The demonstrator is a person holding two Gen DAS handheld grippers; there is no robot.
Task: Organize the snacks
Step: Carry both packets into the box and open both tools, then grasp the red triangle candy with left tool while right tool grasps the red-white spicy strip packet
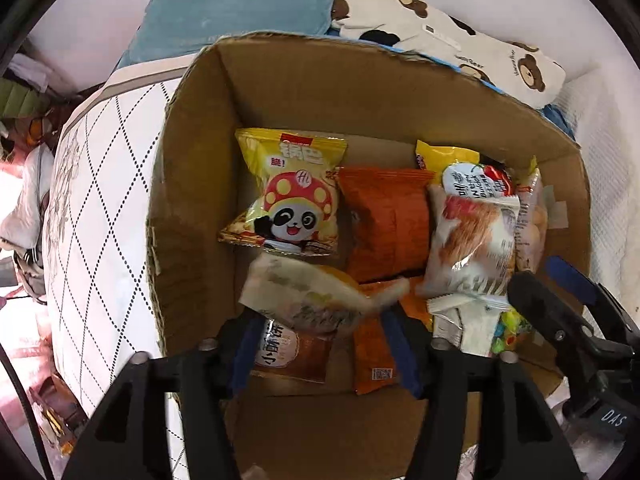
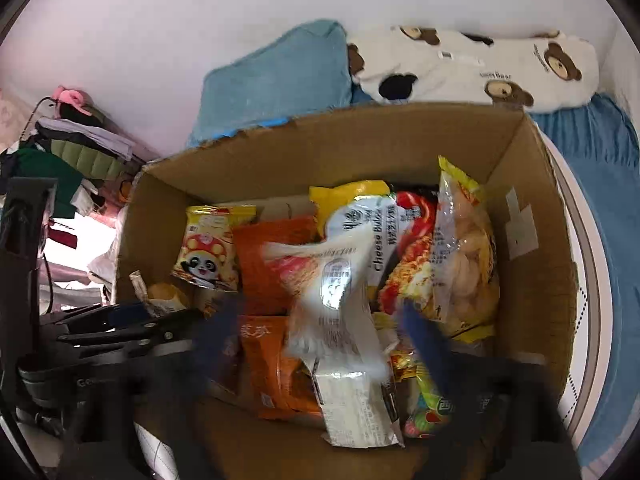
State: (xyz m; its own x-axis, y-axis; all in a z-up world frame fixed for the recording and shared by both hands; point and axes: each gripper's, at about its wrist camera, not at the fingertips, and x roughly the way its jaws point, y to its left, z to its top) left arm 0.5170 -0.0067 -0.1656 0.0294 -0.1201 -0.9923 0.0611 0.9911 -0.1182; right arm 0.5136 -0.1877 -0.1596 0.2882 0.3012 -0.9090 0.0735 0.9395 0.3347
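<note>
A cardboard box (image 1: 192, 184) on the bed holds several snack packs: a yellow panda chip bag (image 1: 288, 196), an orange pack (image 1: 384, 220) and a white bread pack (image 1: 472, 240). My left gripper (image 1: 320, 336) is open over the box, with a blurred sandwich-like pack (image 1: 308, 292) between or just ahead of its fingers; contact is unclear. My right gripper (image 2: 324, 340) is open over the same box (image 2: 532, 208), with a blurred white pack (image 2: 336, 292) loose between its blue fingers (image 2: 424, 332). The right gripper also shows in the left wrist view (image 1: 560, 300).
The box sits on a quilted mattress (image 1: 100, 184). A blue pillow (image 2: 276, 80) and a bear-print pillow (image 2: 480, 64) lie behind it against the wall. Piled clothes (image 2: 76, 148) are at the left. A blue sheet (image 2: 600, 200) is at the right.
</note>
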